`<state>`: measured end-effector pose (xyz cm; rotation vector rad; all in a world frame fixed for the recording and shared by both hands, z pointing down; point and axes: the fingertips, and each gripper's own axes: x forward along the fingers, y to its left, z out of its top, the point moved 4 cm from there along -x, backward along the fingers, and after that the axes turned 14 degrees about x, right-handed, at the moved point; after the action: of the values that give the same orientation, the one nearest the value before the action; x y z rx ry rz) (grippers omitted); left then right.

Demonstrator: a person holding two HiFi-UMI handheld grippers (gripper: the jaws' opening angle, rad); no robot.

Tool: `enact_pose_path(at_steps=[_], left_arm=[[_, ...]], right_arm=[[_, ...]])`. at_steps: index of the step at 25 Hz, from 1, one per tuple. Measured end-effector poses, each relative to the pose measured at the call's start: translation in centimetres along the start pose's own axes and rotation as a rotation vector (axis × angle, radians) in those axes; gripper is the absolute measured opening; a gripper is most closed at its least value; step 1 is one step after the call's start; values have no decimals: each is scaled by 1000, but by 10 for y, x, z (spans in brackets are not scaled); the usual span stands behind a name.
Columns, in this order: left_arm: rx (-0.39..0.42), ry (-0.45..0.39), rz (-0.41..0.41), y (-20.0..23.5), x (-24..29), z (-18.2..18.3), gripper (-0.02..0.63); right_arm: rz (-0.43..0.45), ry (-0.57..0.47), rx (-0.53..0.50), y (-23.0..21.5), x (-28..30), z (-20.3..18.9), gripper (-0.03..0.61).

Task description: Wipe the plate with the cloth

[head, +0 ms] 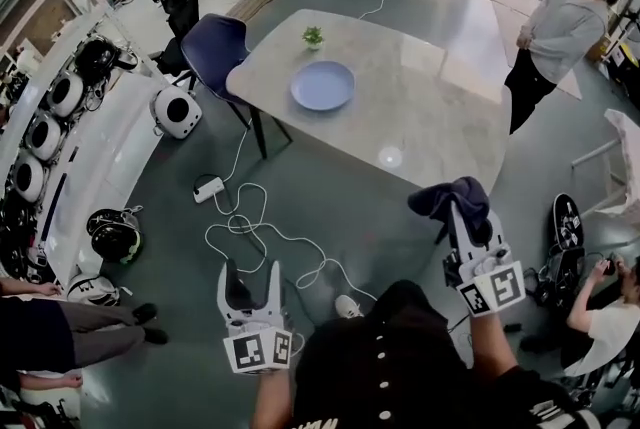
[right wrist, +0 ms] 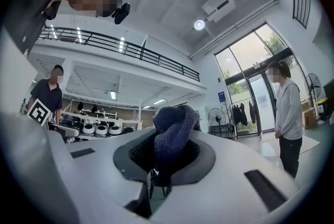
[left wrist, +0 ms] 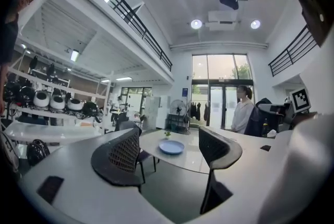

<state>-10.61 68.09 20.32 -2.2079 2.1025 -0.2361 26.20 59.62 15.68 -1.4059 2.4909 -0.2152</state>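
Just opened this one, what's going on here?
A person stands back from the pale stone-topped table, a two-jaw gripper in each hand. The right gripper is clamped on a bunched dark blue knitted cloth; the left gripper is open and empty. The round light-blue plate lies on the table beside a small potted plant, well ahead of both grippers, so wiping has not begun. A bystander in a grey top stands nearby.

Potted plant (head: 313, 37) on table (head: 430, 117), chair (head: 213, 47) alongside
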Motion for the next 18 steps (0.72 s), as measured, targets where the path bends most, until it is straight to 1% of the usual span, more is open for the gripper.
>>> enact_pose_path(at_steps=[4, 10, 14, 18], left_arm=[[25, 3, -34, 19, 28, -4, 350], [-14, 20, -39, 44, 76, -13, 348], [1, 35, -49, 52, 119, -16, 348], [-6, 52, -48, 58, 178, -17, 348]], right_arm=[[-14, 5, 12, 2, 25, -15, 37], [-31, 15, 26, -6, 74, -31, 37], [-23, 13, 33, -21, 118, -39, 37], [-12, 11, 41, -50, 180, -41, 37]])
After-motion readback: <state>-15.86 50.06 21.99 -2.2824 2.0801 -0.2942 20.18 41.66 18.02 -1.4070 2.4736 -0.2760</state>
